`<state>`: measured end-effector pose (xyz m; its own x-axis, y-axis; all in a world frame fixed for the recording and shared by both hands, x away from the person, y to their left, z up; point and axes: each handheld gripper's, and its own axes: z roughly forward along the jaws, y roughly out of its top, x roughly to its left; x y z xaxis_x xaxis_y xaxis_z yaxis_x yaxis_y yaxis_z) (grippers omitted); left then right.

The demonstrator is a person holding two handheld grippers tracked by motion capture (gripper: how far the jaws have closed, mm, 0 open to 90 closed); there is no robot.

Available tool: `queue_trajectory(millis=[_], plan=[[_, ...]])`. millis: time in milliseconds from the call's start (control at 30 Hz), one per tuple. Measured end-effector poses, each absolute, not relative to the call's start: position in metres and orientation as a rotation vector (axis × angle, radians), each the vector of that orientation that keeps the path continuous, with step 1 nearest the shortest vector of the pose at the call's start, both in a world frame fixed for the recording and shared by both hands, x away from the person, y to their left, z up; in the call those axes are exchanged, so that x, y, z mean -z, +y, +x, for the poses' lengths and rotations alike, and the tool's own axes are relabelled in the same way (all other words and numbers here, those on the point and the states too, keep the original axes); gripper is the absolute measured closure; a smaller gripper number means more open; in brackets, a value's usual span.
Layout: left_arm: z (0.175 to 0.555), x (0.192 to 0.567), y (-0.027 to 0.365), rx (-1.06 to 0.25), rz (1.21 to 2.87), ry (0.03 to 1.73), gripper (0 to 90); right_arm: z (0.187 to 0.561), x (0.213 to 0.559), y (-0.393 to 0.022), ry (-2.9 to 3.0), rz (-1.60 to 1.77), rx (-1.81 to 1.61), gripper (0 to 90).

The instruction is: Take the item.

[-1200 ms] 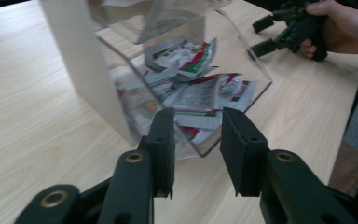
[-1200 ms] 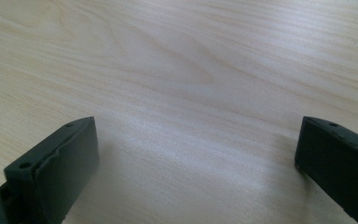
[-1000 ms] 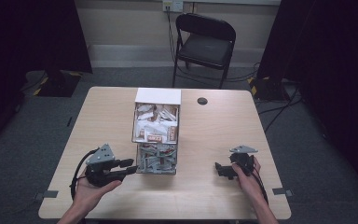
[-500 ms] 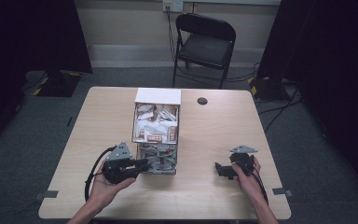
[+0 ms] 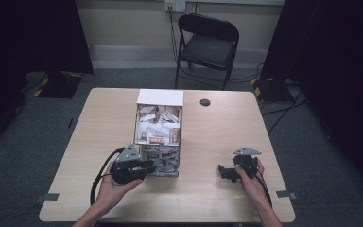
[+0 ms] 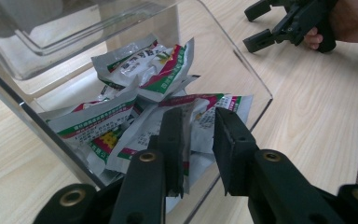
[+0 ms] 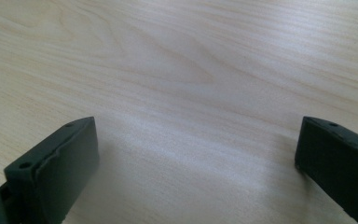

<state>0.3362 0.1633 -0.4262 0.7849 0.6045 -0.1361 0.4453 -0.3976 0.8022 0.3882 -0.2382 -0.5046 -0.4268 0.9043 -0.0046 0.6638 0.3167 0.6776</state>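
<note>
A clear dispenser box (image 5: 158, 127) with a white top stands mid-table, full of small sachets. Its bottom tray (image 6: 242, 60) holds several white sachets (image 6: 144, 65) with red and green print. My left gripper (image 5: 151, 165) (image 6: 198, 126) reaches into that tray from the left. Its jaws have just been opening a little and stand narrowly apart, with the edge of a sachet (image 6: 198, 116) in the gap and no pad clearly pressing it. My right gripper (image 5: 223, 171) (image 7: 196, 126) rests wide open over bare wood at the front right, also seen as the far gripper (image 6: 256, 25) in the left gripper view.
The light wooden table (image 5: 217, 127) has free room on both sides of the box. A small black round cap (image 5: 205, 102) lies near the far edge. A black folding chair (image 5: 208, 42) stands behind the table.
My left gripper moved right from beside the box to the mouth of its bottom tray. The right gripper stayed in place.
</note>
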Motion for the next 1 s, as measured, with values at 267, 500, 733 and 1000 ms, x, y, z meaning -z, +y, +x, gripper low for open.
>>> queue_trajectory(millis=[267,500,733,1000], plan=[[0.338,0.432,0.163,-0.248,2.085,0.771,72.7,0.388,0.505,-0.238,2.205,1.395,-0.857,0.0],[0.338,0.438,0.160,-0.271,2.118,0.763,73.2,0.388,0.505,-0.238,2.205,1.394,-0.857,0.0],[0.338,0.440,0.154,-0.276,2.131,0.748,79.6,0.388,0.505,-0.238,2.205,1.394,-0.858,0.0],[0.340,0.440,0.155,-0.284,2.113,0.739,89.2,0.388,0.505,-0.238,2.204,1.395,-0.857,0.0]])
